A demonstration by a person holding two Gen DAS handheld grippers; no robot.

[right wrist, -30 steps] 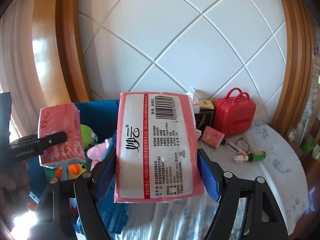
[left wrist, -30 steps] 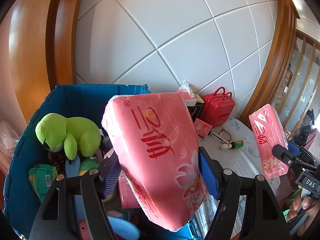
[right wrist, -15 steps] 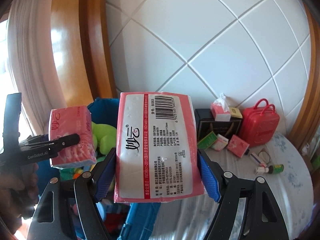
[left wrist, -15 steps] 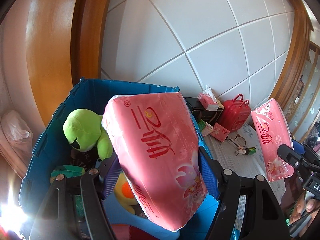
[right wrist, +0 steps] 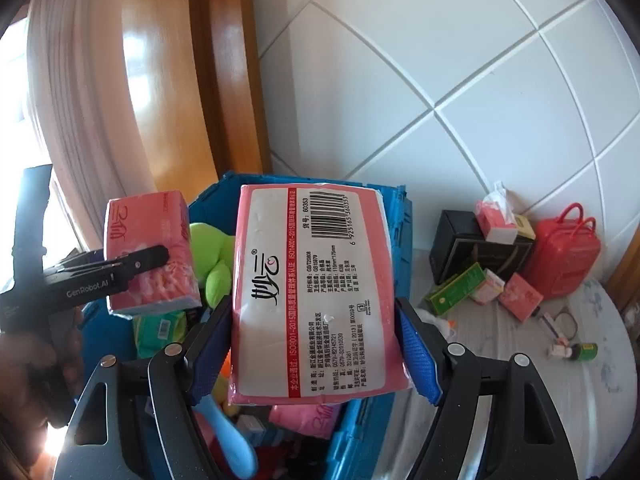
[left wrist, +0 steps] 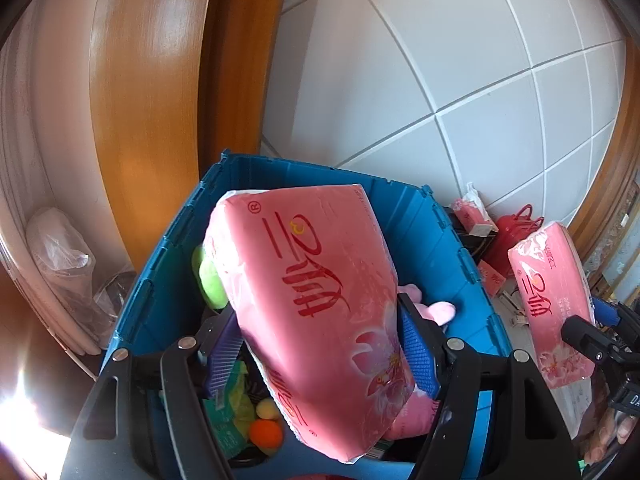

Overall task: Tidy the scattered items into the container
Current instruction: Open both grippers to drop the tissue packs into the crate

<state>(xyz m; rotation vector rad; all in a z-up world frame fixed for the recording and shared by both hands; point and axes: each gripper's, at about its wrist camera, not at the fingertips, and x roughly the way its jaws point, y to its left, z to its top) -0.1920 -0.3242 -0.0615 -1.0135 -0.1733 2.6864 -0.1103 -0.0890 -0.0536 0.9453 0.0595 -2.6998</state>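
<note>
Both grippers are clamped on soft pink plastic packs of tissues. In the left wrist view, the left gripper [left wrist: 320,344] is seen at the bottom middle, and its pink tissue pack with red writing [left wrist: 320,300] is squeezed between the two blue pads. The pack is tilted and is held over the open blue plastic crate [left wrist: 432,240], which fills the middle of the frame. It looks as if the pack is held there so that it can be dropped straight in.

In the right wrist view, the right gripper [right wrist: 316,344] is gripped on a second pink tissue pack, with its white barcode label [right wrist: 316,292] turned to the camera. This pack is held over the near right edge of the crate, so it probably needs to go a little more to the left before it is let go.

Inside the crate a green plush toy [right wrist: 214,260], a small orange ball [left wrist: 266,432] and other soft things can be seen. Some room is left on top for the packs.

At the right of the frame, more things are left on the pale table [right wrist: 520,380]: a red toy suitcase [right wrist: 564,260], a black box [right wrist: 460,248] and a small green bottle [right wrist: 584,350]. These are not yet tidied away.
</note>
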